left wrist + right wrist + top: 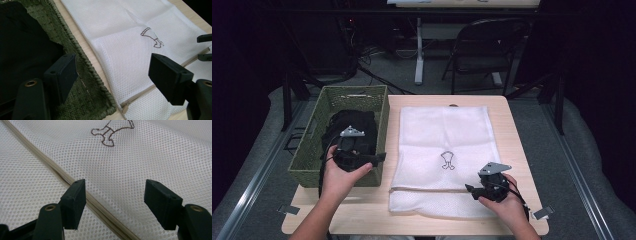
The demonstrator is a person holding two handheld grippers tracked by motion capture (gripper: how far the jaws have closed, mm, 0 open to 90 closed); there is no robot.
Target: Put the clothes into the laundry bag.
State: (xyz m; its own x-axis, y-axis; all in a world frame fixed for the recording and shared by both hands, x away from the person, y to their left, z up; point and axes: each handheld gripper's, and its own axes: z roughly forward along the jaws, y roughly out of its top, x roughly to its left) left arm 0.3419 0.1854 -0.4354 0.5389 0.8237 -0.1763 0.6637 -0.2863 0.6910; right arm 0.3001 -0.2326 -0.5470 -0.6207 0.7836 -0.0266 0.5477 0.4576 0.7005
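A white mesh laundry bag [444,135] lies flat on the wooden table [514,135], with a small outlined figure [447,161] on it and a beige zipper [100,210] across its near end. A green woven basket [307,150] at the left holds a black garment [354,125]. My left gripper [113,63] is open over the basket's near right corner, one jaw above the garment and the other above the bag [130,32]. My right gripper [116,186] is open just above the zipper at the bag's near right, holding nothing.
A dark folding chair [484,45] and a white desk leg [418,50] stand beyond the table's far edge, with cables on the floor. The basket's right wall runs along the bag's left side. Bare tabletop borders the bag on the right and near sides.
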